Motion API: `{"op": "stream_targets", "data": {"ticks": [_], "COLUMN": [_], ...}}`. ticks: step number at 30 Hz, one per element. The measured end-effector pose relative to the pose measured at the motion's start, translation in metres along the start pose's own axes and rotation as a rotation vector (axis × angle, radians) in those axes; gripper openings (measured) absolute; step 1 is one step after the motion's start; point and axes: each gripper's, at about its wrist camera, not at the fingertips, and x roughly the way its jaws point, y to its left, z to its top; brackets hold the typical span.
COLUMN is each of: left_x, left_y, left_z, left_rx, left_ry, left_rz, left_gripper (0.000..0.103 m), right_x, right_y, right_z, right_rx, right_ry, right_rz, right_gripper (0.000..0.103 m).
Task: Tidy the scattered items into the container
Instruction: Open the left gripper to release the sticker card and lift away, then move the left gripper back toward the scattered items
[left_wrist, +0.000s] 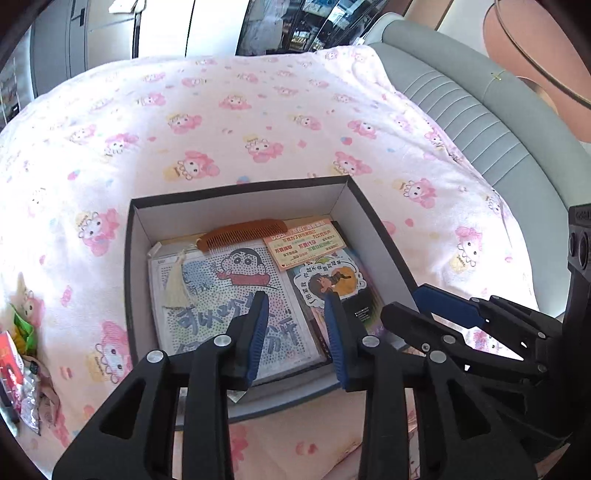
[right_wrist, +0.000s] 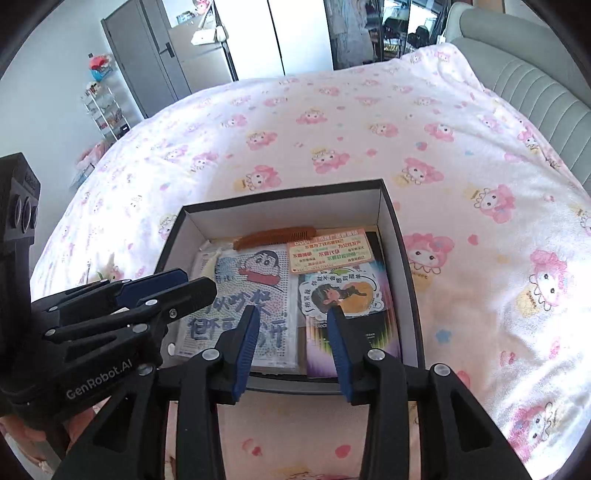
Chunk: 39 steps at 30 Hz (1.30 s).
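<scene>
The container (left_wrist: 240, 195), a dark-walled box with a white interior, rests open-topped on the pink patterned bedspread (left_wrist: 258, 110). In the left wrist view its four rims are unobstructed, and bare bedspread runs from the far rim toward 12 o'clock and off to 9 o'clock; the grey padded headboard (left_wrist: 480, 122) bounds the bed from 1 to 3 o'clock. The left gripper (left_wrist: 297, 299) hangs above the near half of the box with its blue pads apart and nothing between them. The right gripper (right_wrist: 291, 314) hangs beside it over the same near half, jaws likewise parted and empty; each gripper appears in the other's view, the right one at 4 o'clock of the left camera. Inside the box, flat on the floor, lie a dotted cartoon sheet (left_wrist: 229, 295) at left, a brown comb (left_wrist: 240, 234) along the far wall, a pink printed card (left_wrist: 306, 243) at far right, and a sticker-fronted booklet (left_wrist: 340, 284) beneath the card. All lie below the fingertips, untouched. Loose packets (left_wrist: 18, 362) remain on the bedspread at 8 o'clock, well apart from the box.
</scene>
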Motion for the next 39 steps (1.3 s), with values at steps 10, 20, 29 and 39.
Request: {"op": "stream_targets", "data": {"ticks": [10, 20, 29, 39], "left_x": [-0.063, -0.092, -0.108, -0.125], "left_y": [0.025, 0.061, 0.100, 0.156], "left_z": [-0.032, -0.093, -0.130, -0.155], "left_rx": [0.016, -0.020, -0.096, -0.205], "left_ry": [-0.096, -0.083, -0.070, -0.081], "left_rz": [0.060, 0.115, 0.212, 0.256], "left_gripper": [0.031, 0.031, 0.031, 0.031], "right_x": [-0.055, -0.058, -0.040, -0.017], "right_y": [0.057, 0.100, 0.146, 0.203], "right_z": [-0.038, -0.097, -0.112, -0.113], "right_rx": [-0.037, -0.050, -0.126, -0.201], "right_ry": [-0.138, -0.132, -0.104, -0.057], "right_rz": [-0.009, 0.072, 0.134, 0.193], "right_gripper": [0.035, 0.034, 0.034, 0.034]}}
